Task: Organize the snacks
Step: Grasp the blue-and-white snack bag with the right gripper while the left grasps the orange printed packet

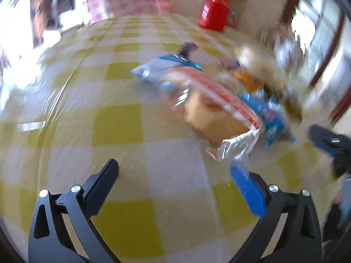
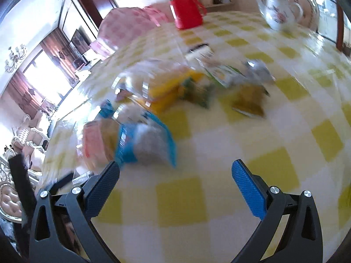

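Observation:
A blurred heap of snack packets lies on the yellow-and-white checked tablecloth (image 1: 114, 122). In the left wrist view a clear bag with red stripes holding a brown cake (image 1: 210, 114) sits nearest, with a blue-and-silver packet (image 1: 162, 70) behind it and a small blue packet (image 1: 272, 120) to its right. My left gripper (image 1: 175, 173) is open just short of the cake bag's crimped end. In the right wrist view a blue-and-silver packet (image 2: 147, 142) lies just ahead of my open right gripper (image 2: 175, 173); yellow (image 2: 171, 87) and green (image 2: 197, 92) packets lie beyond.
A red flask (image 1: 214, 11) (image 2: 185, 7) stands at the table's far side. A white floral teapot (image 2: 278, 11) sits far right. A pink checked cushion (image 1: 127, 2) is behind the table. The other gripper's blue-and-black finger (image 1: 329, 142) shows at right.

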### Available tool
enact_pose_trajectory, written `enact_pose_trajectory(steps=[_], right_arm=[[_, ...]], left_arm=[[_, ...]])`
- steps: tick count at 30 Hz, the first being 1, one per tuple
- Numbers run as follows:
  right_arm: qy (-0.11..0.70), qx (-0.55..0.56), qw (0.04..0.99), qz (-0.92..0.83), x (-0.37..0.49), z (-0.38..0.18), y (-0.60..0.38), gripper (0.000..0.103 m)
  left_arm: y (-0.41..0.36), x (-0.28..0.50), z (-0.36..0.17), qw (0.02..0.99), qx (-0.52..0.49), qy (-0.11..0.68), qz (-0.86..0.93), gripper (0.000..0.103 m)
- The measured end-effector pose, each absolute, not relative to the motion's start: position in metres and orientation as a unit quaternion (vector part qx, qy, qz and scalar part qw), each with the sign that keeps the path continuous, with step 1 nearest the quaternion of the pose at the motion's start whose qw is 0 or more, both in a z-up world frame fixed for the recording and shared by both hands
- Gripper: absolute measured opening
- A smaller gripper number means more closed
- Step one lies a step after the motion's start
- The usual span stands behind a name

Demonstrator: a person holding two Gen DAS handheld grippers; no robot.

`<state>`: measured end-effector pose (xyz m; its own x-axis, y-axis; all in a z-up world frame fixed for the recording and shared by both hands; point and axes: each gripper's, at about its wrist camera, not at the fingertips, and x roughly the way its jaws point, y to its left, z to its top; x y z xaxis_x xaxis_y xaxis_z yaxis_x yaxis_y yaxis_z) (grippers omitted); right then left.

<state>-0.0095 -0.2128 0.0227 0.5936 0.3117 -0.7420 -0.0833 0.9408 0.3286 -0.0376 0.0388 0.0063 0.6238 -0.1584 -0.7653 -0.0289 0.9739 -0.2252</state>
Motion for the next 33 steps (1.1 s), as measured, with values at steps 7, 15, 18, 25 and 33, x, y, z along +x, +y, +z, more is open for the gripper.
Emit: enact_pose_trajectory(steps=[7, 15, 18, 25, 33], right_arm=[[0.453, 0.058, 0.884, 0.098, 0.028, 0.016, -0.155, 0.098], [0.444, -0.006, 0.891, 0.095, 0.007, 0.007, -0.152, 0.064], [0.427, -0.007, 0.899, 0.1, -0.014, 0.01, -0.165, 0.062], [0.411, 0.057, 0.902, 0.115, -0.037, 0.008, -0.206, 0.059], [0.358, 0.092, 0.922, 0.117, -0.055, 0.019, -0.219, 0.057]], left_arm=[[0.085, -0.057, 0.009, 0.887, -0.247, 0.387, -0.046, 0.102], [0.076, -0.052, 0.013, 0.887, -0.25, 0.381, -0.074, 0.102], [0.067, -0.04, 0.014, 0.878, -0.263, 0.392, -0.075, 0.102], [0.023, 0.0, 0.012, 0.885, -0.191, 0.424, -0.026, 0.102], [0.001, -0.011, 0.014, 0.912, -0.097, 0.399, 0.014, 0.048]])
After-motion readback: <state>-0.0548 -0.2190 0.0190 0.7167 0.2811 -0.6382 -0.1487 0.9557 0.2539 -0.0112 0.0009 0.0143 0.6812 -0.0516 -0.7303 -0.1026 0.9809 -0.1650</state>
